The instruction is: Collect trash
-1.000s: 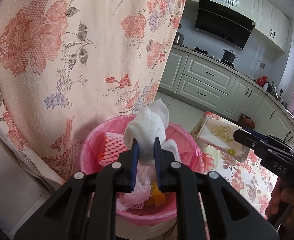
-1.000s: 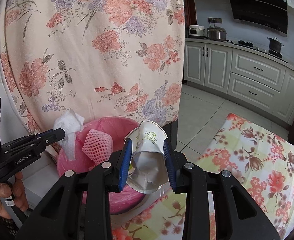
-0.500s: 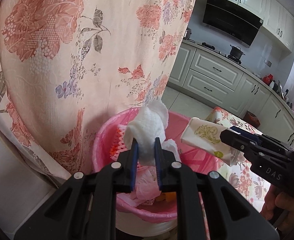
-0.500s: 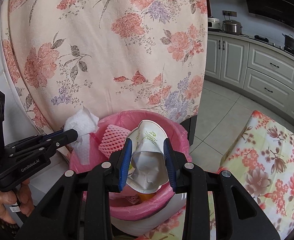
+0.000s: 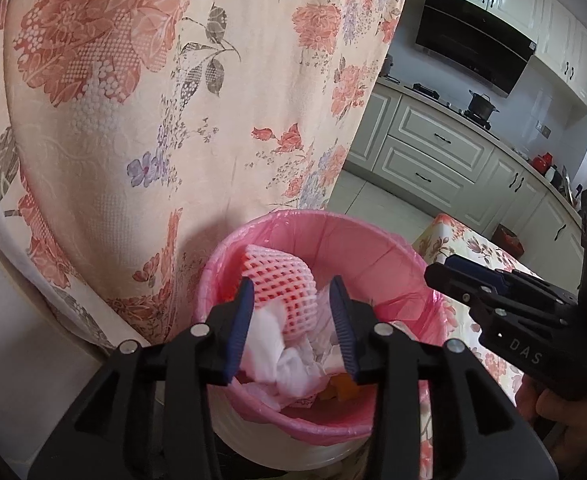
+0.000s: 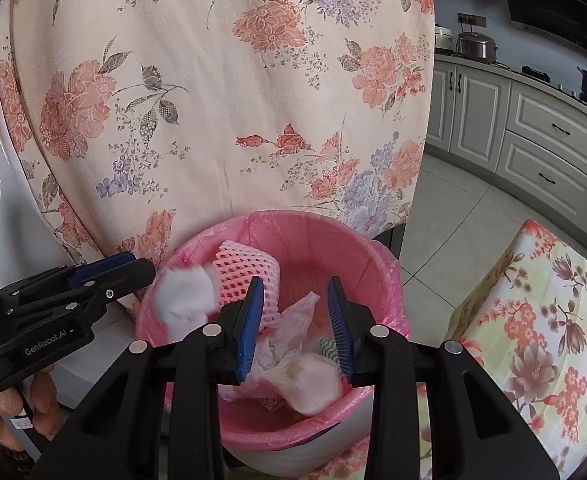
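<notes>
The trash (image 6: pixel 289 336) (white tissue, crumpled wrappers, pink foam net (image 5: pixel 281 286)) lies inside the pink-lined bin (image 6: pixel 373 256), below and ahead of both jaw sets. The left gripper (image 5: pixel 293 324) and right gripper (image 6: pixel 295 322) each stand spread wide and hold nothing. Judged status: both items are deposited; any uncollected trash lies outside these views. A floral curtain (image 5: pixel 133 100) hangs beyond the bin.

Thin glossy pink plastic bin liner (image 6: pixel 377 256) holds a pink foam mesh sleeve (image 6: pixel 249 270) and crumpled white tissue paper (image 5: pixel 277 360); behind hangs matt, floral woven cloth (image 5: pixel 133 120).
</notes>
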Tool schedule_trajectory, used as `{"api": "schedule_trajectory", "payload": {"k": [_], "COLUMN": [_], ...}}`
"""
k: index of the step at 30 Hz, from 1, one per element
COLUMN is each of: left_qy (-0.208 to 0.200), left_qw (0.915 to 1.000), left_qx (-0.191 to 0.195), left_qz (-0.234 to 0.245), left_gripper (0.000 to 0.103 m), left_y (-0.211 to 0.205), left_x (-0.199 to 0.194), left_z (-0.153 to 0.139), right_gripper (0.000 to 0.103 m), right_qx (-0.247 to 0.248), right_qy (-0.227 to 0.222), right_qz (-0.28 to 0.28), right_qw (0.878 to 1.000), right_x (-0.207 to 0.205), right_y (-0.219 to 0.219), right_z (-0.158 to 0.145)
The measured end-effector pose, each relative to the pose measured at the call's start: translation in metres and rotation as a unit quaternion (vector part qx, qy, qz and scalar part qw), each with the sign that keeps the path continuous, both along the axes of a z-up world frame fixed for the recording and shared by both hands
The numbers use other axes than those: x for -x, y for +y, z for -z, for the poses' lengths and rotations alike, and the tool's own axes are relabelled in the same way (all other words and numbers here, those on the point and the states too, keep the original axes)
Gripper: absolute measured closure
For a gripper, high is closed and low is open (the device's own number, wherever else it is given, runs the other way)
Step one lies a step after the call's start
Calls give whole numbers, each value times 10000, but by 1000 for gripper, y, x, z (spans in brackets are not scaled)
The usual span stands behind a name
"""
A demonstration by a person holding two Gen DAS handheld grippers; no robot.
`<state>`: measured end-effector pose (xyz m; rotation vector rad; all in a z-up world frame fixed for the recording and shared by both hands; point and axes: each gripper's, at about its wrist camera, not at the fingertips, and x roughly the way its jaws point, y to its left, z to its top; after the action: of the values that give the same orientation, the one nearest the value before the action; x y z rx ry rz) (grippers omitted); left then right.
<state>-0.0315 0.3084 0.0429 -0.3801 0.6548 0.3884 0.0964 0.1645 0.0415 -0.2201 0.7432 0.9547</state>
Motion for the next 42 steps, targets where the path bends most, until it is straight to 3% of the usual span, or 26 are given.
{"api": "schedule_trajectory", "payload": {"k": [3,11,16,19,34,42], "left_qy": [5,110,230,281,285,280], "left_qw": [10000,9999,9997,9996,9992,9992], "left_qx": [4,-9,-41,-87,-288,-284], "left_qz": [-27,-29,-21,-25,-73,-76], "left_gripper": [58,35,26,15,5,5], "left_y": [-2,-23,-44,-57,-97,-98], "left_x": [4,20,35,44,90,93], "left_z": [-2,-8,-9,-11,-16,-15], "right_gripper": [69,53,51,49,33,33], "right_qx": [-18,-37,-33,-5,-50,-56], "right_qy": [-9,-32,-7,-38,-359,-386], "right_qz": [68,270,375,404,364,290], "right_qw": [10000,9996,9993,9992,9987,9988], "right_x": [-1,6,19,28,76,80], "right_y": [-4,-37,-66,-81,-128,-124], "right_z": [-1,-4,-1,2,-1,-1]}}
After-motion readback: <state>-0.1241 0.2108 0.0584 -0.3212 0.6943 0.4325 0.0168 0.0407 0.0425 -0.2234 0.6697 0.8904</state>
